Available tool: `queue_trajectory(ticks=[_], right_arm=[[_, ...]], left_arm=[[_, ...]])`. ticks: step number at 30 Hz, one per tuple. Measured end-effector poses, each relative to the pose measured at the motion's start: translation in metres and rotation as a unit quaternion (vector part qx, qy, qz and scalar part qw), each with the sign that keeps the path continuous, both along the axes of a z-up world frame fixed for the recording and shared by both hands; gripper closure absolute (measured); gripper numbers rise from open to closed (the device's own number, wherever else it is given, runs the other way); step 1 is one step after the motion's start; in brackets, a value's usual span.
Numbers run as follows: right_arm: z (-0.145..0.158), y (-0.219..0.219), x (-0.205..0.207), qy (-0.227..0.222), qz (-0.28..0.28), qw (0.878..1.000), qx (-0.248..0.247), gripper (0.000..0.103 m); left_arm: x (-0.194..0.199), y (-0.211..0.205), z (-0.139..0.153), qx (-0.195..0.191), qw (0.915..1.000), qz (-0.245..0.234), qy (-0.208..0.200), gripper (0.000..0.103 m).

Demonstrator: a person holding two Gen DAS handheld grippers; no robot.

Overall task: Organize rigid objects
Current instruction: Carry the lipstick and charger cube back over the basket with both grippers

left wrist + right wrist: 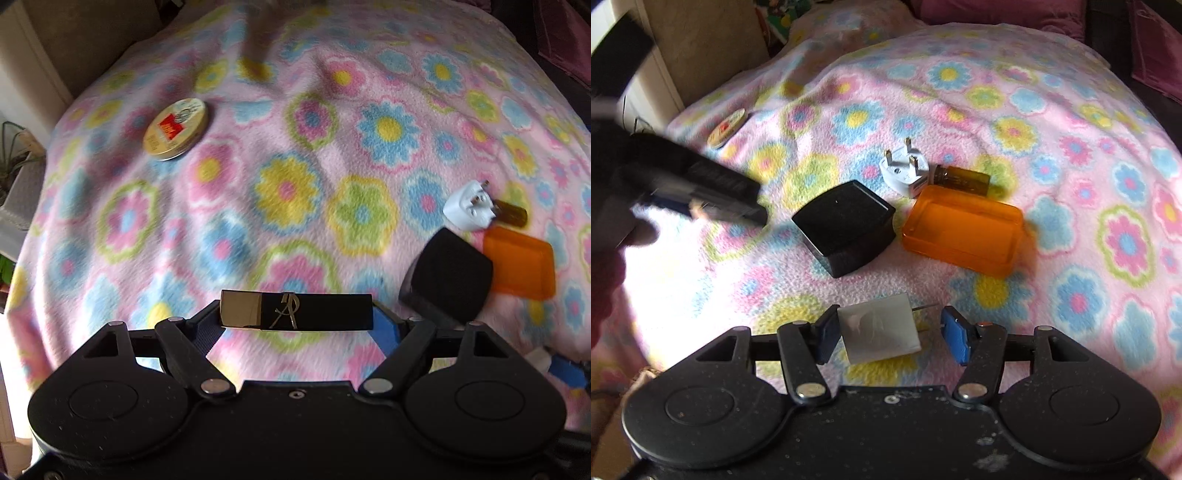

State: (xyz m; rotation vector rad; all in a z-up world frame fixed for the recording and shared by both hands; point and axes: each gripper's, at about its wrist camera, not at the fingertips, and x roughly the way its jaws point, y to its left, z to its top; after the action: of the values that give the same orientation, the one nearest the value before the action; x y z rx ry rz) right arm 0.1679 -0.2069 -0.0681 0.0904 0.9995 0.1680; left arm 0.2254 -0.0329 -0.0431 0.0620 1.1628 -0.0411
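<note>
blurred left hand-held gripper [701,199], round tin [726,129] half-hidden

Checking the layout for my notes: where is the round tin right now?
The round tin lies alone on the floral blanket, upper left in both wrist views, far from the black box.

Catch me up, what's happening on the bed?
A person holds a gripper in each hand over a floral fleece blanket. The left gripper is shut on a black-and-gold bar. The right gripper holds a white two-pin adapter. A black box, orange tray, white plug and amber bottle sit clustered; a round tin lies apart.
</note>
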Motion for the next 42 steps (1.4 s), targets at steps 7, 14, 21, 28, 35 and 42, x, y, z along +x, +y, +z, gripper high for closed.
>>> queue_trajectory(ticks=[7, 14, 21, 28, 35, 42], right_arm=[[0.038, 0.005, -0.062, -0.018, -0.031, 0.999, 0.013, 0.045], [0.068, 0.018, -0.136, -0.031, -0.046, 0.998, 0.017, 0.045], [0.084, 0.048, -0.202, -0.043, -0.019, 0.999, -0.014, 0.045], [0.085, 0.062, -0.242, -0.043, -0.007, 0.999, -0.032, 0.045], [0.075, 0.061, -0.238, -0.028, -0.019, 0.999, -0.034, 0.045], [0.072, 0.057, -0.237, -0.022, -0.033, 0.999, -0.023, 0.045]], left_arm=[[-0.063, 0.023, 0.031, -0.001, 0.9999, -0.006, -0.011, 0.026], [-0.136, 0.037, 0.042, -0.017, 0.9998, -0.012, -0.009, 0.026], [-0.193, 0.048, 0.043, -0.028, 0.9995, -0.011, -0.006, 0.026], [-0.229, 0.047, 0.044, -0.018, 0.9996, -0.014, -0.014, 0.026], [-0.232, 0.037, 0.031, 0.011, 0.9996, -0.026, -0.008, 0.026], [-0.231, 0.033, 0.025, 0.005, 0.9992, -0.039, 0.004, 0.026]])
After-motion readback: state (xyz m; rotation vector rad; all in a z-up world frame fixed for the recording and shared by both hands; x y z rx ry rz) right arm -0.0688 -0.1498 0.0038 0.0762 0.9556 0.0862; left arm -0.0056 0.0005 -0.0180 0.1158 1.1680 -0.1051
